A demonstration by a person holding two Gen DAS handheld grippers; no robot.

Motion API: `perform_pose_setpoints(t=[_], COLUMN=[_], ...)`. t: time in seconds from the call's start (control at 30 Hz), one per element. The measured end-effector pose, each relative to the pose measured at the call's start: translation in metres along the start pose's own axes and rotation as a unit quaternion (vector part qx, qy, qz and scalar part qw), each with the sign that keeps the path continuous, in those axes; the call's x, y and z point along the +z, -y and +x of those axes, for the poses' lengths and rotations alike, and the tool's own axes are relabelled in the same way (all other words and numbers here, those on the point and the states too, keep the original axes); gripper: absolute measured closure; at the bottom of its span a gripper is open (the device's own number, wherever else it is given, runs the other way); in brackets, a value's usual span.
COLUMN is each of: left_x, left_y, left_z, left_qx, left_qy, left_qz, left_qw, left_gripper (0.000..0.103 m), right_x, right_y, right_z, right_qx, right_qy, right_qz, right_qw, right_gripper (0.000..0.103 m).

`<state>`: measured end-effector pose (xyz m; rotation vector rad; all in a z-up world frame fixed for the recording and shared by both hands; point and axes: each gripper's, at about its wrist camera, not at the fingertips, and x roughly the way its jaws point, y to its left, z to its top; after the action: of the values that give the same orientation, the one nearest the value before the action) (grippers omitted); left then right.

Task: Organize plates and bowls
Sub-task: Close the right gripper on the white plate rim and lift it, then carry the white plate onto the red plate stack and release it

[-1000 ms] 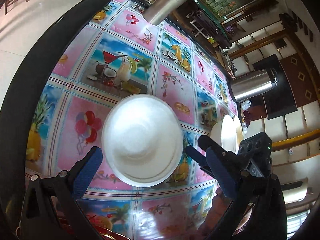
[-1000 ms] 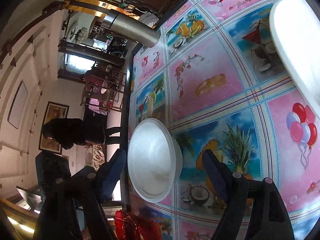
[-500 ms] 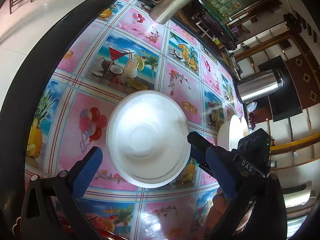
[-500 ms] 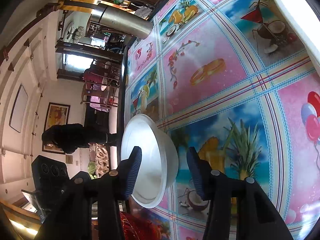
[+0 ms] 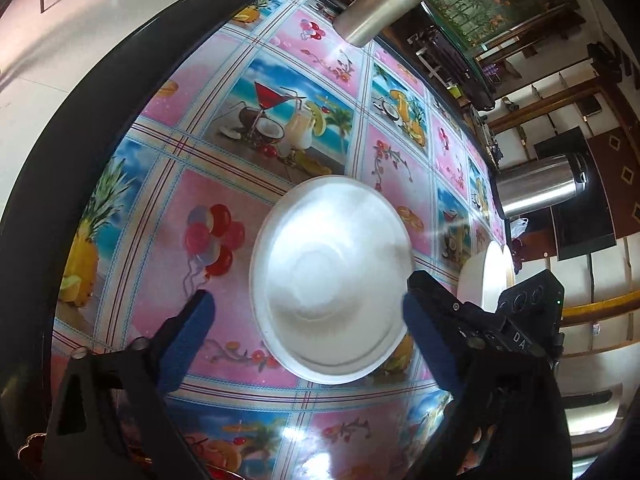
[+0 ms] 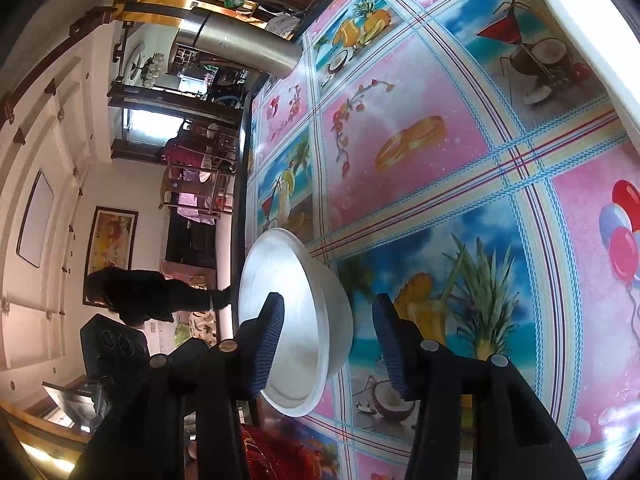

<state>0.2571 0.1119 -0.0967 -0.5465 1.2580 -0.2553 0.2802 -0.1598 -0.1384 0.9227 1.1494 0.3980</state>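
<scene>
Printed tablecloth (image 5: 304, 92) lies beneath left hand-held gripper (image 5: 306, 320) angled steeply downward.

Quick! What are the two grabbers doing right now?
Left gripper: open, jaws just been closing around the white plate, not pressing it.
Right gripper: open, straddling the bowl rim, not gripping.
</scene>
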Motion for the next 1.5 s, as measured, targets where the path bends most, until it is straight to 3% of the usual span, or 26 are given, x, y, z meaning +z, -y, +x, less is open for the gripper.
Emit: perform_pose_setpoints(t=[0.03, 0.1, 0.17, 0.23, 0.4, 0.73, 1.23, 1.5], left_x=[-0.001, -0.003, -0.004, -0.006, -0.005, -0.007, -0.011, -0.02], left_y=[0.0, -0.001, -0.002, -0.003, -0.004, -0.005, 0.0, 0.009], left_z=[0.001, 0.004, 0.007, 0.007, 0.001, 0.0, -0.002, -0.023], left_qx=[0.002, 0.006, 0.013, 0.024, 0.043, 0.062, 0.083, 0.099], left_qy=[-0.001, -0.005, -0.006, 0.001, 0.027, 0.033, 0.039, 0.057], left_qz=[0.0, 0.0, -0.001, -0.003, -0.006, 0.004, 0.012, 0.032], left_qw=[1.0, 1.0, 0.9999, 0.9997, 0.9987, 0.9976, 0.9957, 0.9929], left_gripper=[0.029, 0.043, 0.051, 0.072, 0.085, 0.093, 0.095, 0.095], right_x=[-0.001, -0.001, -0.002, -0.003, -0.002, -0.003, -0.002, -0.009], right_y=[-0.001, -0.003, -0.004, -0.006, -0.007, -0.007, -0.013, -0.025], right_z=[0.0, 0.001, 0.003, 0.003, 0.003, 0.003, 0.004, -0.005], right_qx=[0.0, 0.001, 0.002, 0.0, -0.002, -0.018, -0.035, -0.026], right_qy=[-0.001, -0.003, -0.004, -0.003, 0.003, 0.012, 0.02, 0.026], right_qz=[-0.001, -0.004, -0.007, -0.011, -0.016, -0.022, -0.039, -0.053], right_qw=[1.0, 1.0, 1.0, 1.0, 1.0, 1.0, 0.998, 0.998], right_gripper=[0.056, 0.056, 0.059, 0.059, 0.068, 0.096, 0.096, 0.096])
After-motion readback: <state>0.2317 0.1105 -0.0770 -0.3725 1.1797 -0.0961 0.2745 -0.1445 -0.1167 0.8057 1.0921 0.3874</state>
